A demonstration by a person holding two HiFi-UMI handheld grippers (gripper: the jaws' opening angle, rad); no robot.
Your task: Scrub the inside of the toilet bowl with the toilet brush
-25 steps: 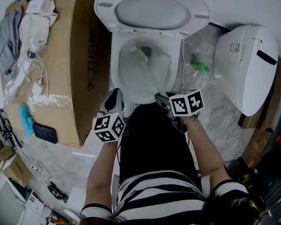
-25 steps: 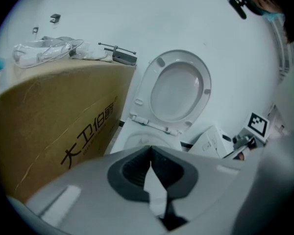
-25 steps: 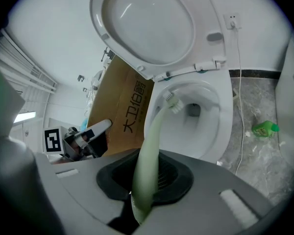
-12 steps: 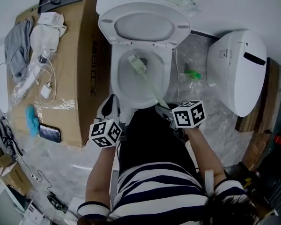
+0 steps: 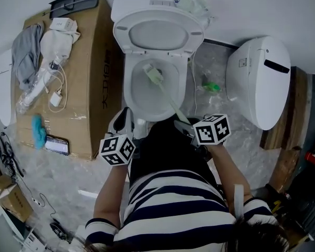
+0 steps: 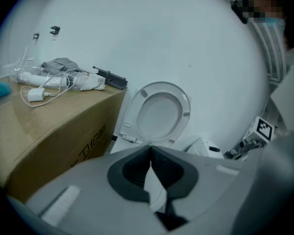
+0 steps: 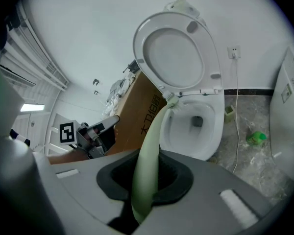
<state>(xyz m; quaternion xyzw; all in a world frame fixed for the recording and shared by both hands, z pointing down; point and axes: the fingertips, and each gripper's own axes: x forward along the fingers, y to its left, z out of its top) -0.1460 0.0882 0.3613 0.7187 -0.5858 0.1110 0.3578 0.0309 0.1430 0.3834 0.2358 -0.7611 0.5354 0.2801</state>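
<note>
The white toilet bowl (image 5: 137,100) stands at top centre with its lid (image 5: 157,33) raised. A pale green toilet brush (image 5: 154,74) has its head inside the bowl, toward the back. Its handle slants down to my right gripper (image 5: 184,121), which is shut on the handle at the bowl's front rim. In the right gripper view the brush handle (image 7: 154,131) rises from between the jaws of the right gripper (image 7: 147,173) toward the bowl (image 7: 211,131). My left gripper (image 5: 125,122) is beside the bowl's front left, and the left gripper (image 6: 151,166) has its jaws shut on nothing.
A large cardboard box (image 5: 92,88) stands left of the toilet, carrying clothes, cables and a phone (image 5: 56,145). Another white toilet unit (image 5: 257,80) lies at the right. A green bottle (image 5: 210,86) and a cable (image 5: 192,91) lie on the floor between them.
The head view has pulled back and shifted, showing more floor and box. The brush head has stayed in the bowl and both grippers keep their places at the front rim.
</note>
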